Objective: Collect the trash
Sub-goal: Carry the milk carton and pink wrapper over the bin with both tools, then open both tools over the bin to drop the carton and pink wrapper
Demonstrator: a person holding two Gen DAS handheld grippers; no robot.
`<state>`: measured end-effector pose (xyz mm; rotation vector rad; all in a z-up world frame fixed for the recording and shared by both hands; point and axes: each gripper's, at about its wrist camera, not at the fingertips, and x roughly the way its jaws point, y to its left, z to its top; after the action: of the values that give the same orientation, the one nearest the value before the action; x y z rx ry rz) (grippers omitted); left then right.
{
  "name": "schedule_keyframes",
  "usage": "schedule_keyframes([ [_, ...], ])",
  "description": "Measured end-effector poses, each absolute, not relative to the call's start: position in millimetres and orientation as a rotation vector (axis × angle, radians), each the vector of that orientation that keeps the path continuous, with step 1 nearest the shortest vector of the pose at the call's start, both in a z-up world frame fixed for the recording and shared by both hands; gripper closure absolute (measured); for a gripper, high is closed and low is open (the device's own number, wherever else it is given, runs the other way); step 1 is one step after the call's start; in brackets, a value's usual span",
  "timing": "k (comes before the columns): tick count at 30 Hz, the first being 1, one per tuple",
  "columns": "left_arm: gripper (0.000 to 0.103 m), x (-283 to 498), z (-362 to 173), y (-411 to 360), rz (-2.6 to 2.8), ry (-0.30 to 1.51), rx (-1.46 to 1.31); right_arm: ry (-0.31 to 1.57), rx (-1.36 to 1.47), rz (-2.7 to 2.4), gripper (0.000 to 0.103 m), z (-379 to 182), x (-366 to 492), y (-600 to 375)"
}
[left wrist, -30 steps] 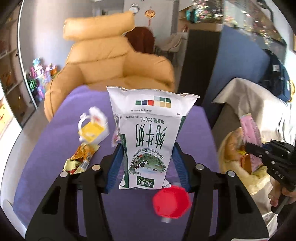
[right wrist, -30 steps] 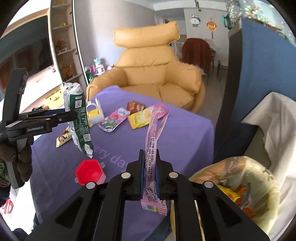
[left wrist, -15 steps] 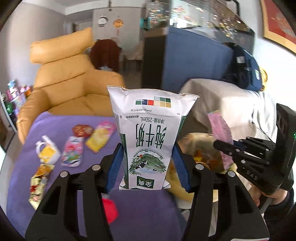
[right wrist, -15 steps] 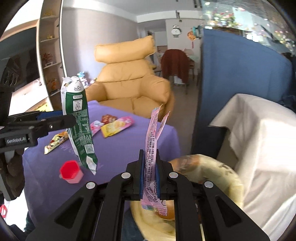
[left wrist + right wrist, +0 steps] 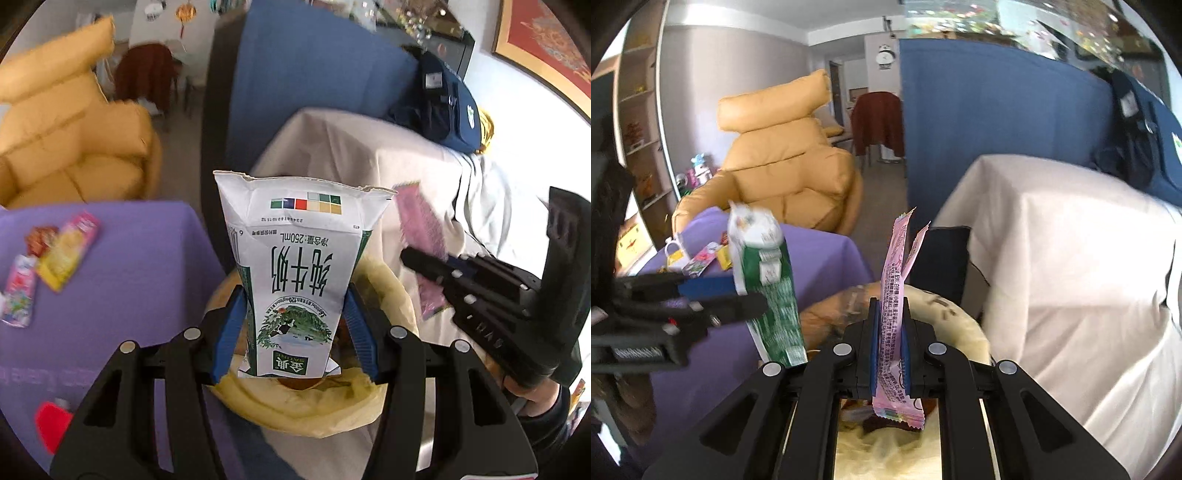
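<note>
Two grippers each carry one piece of trash. From the left wrist, the left gripper (image 5: 293, 325) pinches one white-and-green milk carton (image 5: 295, 273) between its blue pads, upside down, directly above one yellow trash bag (image 5: 306, 406). Left of it, three wrappers (image 5: 62, 254) lie on the purple table (image 5: 129, 295); one red cap (image 5: 51, 424) sits nearer. From the right wrist, the right gripper (image 5: 889, 332) is pressed together on one pink wrapper (image 5: 895, 295), upright, over that bag's rim (image 5: 945, 314); the carton (image 5: 768, 280) hangs just to its left.
</note>
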<state>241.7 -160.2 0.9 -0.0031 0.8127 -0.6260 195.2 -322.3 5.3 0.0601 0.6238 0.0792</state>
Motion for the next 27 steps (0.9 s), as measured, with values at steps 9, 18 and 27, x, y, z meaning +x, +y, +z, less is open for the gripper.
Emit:
schedule_keyframes([
  [9,0.055,259,-41,-194,-0.641,0.894,0.023,0.626,0.138,0.045,0.092,-12,199,-355],
  [18,0.055,258,-62,-189,-0.661,0.929,0.009,0.636,0.141,0.050,0.092,-17,203,-355],
  [27,0.036,250,-56,-179,-0.696,0.902,0.014,0.658,0.117,0.069,0.092,-20,209,-340],
])
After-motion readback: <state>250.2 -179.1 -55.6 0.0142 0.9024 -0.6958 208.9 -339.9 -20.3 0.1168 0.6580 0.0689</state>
